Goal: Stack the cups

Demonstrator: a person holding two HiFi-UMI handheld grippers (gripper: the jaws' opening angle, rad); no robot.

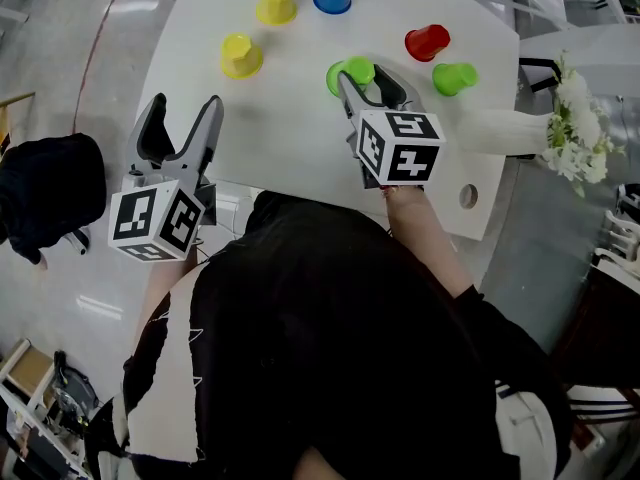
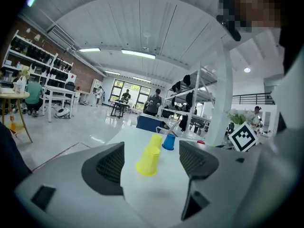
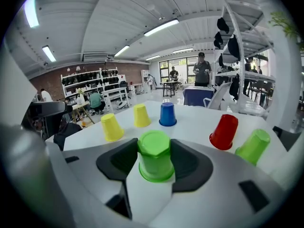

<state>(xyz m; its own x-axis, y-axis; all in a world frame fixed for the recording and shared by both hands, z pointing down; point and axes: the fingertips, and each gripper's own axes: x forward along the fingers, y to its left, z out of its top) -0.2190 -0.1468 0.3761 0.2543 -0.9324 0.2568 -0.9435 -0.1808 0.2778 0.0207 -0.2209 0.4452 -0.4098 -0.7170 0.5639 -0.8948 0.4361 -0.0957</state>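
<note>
Nothing is stacked yet: all six cups [image 1: 427, 41] stand upside down and apart on the bench [image 1: 290, 138]. The right tongs [image 1: 372, 88] clamp the near green cup [image 3: 154, 151], which sits on the bench. The left tongs [image 1: 185, 108] hang wide and empty.

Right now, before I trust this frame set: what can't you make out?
- Head view: base of the near green cup is hidden by the right gripper.
- Left gripper view: red cup is only a sliver behind a jaw of the left gripper; no green cup shows.
- Head view: near edge of the table is covered by the person's torso.
</note>
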